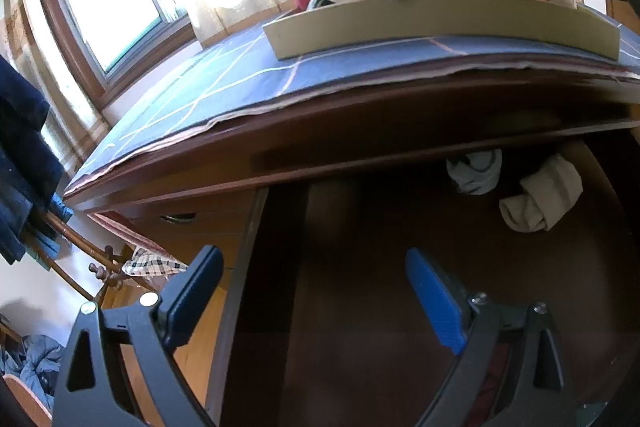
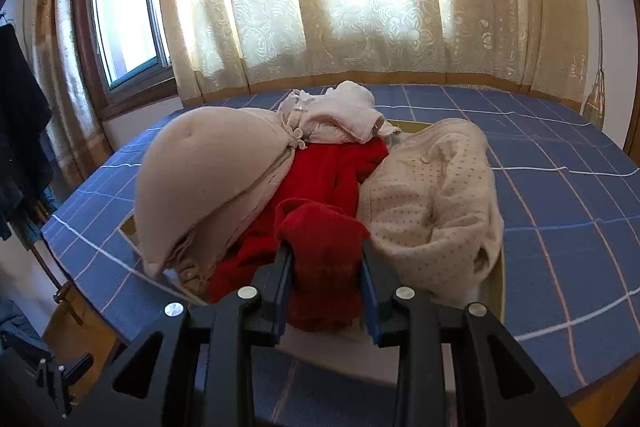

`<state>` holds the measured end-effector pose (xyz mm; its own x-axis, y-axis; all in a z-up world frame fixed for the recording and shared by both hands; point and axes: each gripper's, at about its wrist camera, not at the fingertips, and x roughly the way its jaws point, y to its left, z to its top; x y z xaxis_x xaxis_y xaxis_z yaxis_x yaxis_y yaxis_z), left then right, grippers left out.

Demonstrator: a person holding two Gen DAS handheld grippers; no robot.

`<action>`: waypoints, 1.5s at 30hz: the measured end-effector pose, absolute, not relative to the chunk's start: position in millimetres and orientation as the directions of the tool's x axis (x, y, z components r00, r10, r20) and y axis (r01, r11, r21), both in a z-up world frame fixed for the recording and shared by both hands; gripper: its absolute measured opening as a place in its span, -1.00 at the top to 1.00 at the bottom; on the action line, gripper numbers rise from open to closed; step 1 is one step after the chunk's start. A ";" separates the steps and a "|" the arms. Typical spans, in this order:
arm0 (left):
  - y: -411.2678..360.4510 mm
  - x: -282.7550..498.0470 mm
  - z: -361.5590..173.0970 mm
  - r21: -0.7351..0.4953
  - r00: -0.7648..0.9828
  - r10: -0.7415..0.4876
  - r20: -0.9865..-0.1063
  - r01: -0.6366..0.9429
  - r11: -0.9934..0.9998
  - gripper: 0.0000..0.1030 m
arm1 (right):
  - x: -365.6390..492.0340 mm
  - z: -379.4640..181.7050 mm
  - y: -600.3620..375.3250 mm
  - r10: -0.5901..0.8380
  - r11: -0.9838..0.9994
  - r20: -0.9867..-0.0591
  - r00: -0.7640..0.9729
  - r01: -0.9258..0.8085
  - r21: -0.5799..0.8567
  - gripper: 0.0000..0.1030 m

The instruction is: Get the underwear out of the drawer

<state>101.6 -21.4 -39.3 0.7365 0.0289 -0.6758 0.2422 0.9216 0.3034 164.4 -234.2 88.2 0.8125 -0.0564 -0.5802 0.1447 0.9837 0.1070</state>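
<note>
The drawer's (image 1: 360,267) interior lies in deep shadow, its front cut off by the frame's lower edge; a grey garment (image 1: 476,171) sits half hidden under the dresser top. The tray's (image 1: 440,23) contents hide behind its wall. A red garment (image 2: 324,267) conceals the right gripper's (image 2: 326,287) inner pads.

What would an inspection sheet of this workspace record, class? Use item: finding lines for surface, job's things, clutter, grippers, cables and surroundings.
Surface: blue checked cloth covers the dresser top.
Job's things: open drawer holds a grey bundle and a cream bundle; tray is piled with underwear, including a beige bra.
Clutter: nothing seen.
Grippers: left gripper open over the drawer; right gripper shut on a red garment above the tray.
Cables: nothing seen.
Surroundings: curtains, window.
</note>
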 end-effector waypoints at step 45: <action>-21.5 95.2 -38.0 0.330 0.769 0.047 -0.638 0.218 0.918 -0.84 | 35.7 0.9 -233.3 0.196 0.925 -0.726 0.659 0.122 0.360 -0.41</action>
<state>95.2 -21.5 -38.0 0.7689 0.0468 -0.6377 0.2179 0.9185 0.3301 35.7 -233.3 0.9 0.6589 0.1961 -0.7262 0.1219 0.9248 0.3603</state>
